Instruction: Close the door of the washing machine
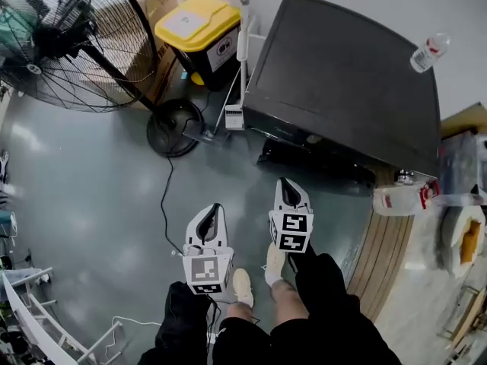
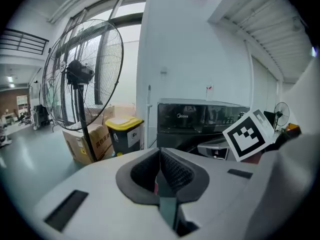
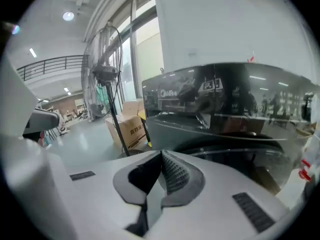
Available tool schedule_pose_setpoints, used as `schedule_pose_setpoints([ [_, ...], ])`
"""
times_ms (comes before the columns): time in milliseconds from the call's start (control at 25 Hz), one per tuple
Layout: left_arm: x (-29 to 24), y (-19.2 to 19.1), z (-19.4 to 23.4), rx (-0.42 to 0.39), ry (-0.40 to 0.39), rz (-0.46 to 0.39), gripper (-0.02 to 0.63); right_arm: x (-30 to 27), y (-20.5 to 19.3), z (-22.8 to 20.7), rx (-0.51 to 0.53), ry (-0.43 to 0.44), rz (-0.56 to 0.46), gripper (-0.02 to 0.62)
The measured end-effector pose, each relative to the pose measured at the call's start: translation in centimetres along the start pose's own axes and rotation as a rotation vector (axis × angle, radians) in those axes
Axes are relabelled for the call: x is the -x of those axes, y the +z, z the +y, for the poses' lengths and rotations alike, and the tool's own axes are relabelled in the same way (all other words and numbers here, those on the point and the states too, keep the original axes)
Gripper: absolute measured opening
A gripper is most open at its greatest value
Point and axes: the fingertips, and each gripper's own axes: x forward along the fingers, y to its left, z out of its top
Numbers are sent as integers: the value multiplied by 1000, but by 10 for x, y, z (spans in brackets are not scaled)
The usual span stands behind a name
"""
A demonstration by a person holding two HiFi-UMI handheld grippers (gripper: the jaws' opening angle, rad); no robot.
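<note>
Grey glossy floor (image 1: 91, 173) noted beneath and left of the jaws. Large pedestal fan (image 1: 61, 33) is stood ahead-left, with 1 cardboard box (image 2: 87, 141) and 1 yellow-lidded bin (image 1: 199, 27) seen beside it. White wall (image 2: 190, 59) recorded ahead. Tall windows (image 2: 131, 64) ahead-left, daylight admitted. Ceiling lamp (image 3: 68, 16) lit, upper left.

The head view looks steeply down from above the person, with the washing machine (image 1: 342, 82) at one o'clock and the fan (image 1: 68, 36) at ten. Both gripper views sit low and look nearly level over their own jaws — the right close to the machine, the left farther back. All three views share machine and fan.
</note>
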Motion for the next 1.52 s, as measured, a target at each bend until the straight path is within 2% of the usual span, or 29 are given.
schedule_pose_setpoints([
  [440, 126, 98, -29, -82, -95, -137, 26, 174, 118, 22, 73, -51, -207, 17],
  [840, 240, 173, -73, -156, -183, -271, 26, 344, 175, 39, 82, -123, -371, 17],
  [1120, 303, 186, -105, -176, -236, -304, 26, 438, 162, 44, 80, -176, -406, 17],
  [1520, 343, 167, -135, -204, -298, -300, 26, 499, 120, 47, 58, -227, -405, 17],
])
